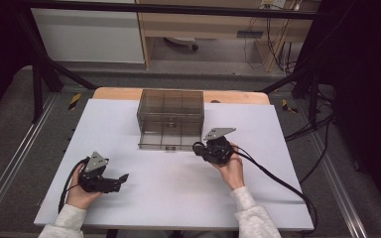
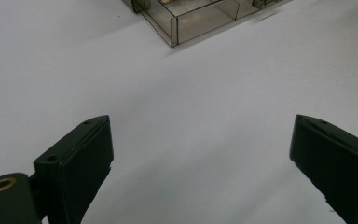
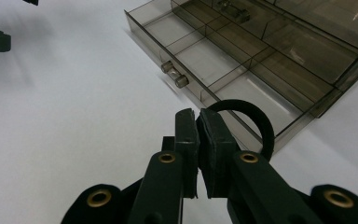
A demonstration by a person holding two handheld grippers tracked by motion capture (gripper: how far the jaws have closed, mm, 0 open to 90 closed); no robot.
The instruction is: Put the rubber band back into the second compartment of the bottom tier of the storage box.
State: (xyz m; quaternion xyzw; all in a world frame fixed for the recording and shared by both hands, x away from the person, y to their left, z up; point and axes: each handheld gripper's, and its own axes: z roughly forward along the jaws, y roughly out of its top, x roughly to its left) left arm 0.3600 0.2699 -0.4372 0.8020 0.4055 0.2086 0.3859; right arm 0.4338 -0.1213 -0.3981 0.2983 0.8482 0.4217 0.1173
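A smoke-tinted clear drawer box (image 1: 170, 110) stands at the back middle of the white table top (image 1: 168, 198). Its bottom drawer (image 3: 223, 60) is pulled out toward me; it has divided compartments and a clear handle (image 3: 174, 74). My right gripper (image 3: 197, 116) is shut on a black ring (image 3: 256, 122), held just in front of the drawer's right end. In the high view that gripper (image 1: 200, 148) sits at the drawer's front right corner. My left gripper (image 2: 200, 135) stands open over bare table at the front left (image 1: 123, 179), with nothing between its jaws.
The drawer's corner (image 2: 172, 28) lies far ahead of the left gripper. A cable (image 1: 278, 181) trails from the right gripper to the table's right edge. A wooden table edge (image 1: 119, 93) shows behind the white top, and black frame bars (image 1: 44, 69) flank the table.
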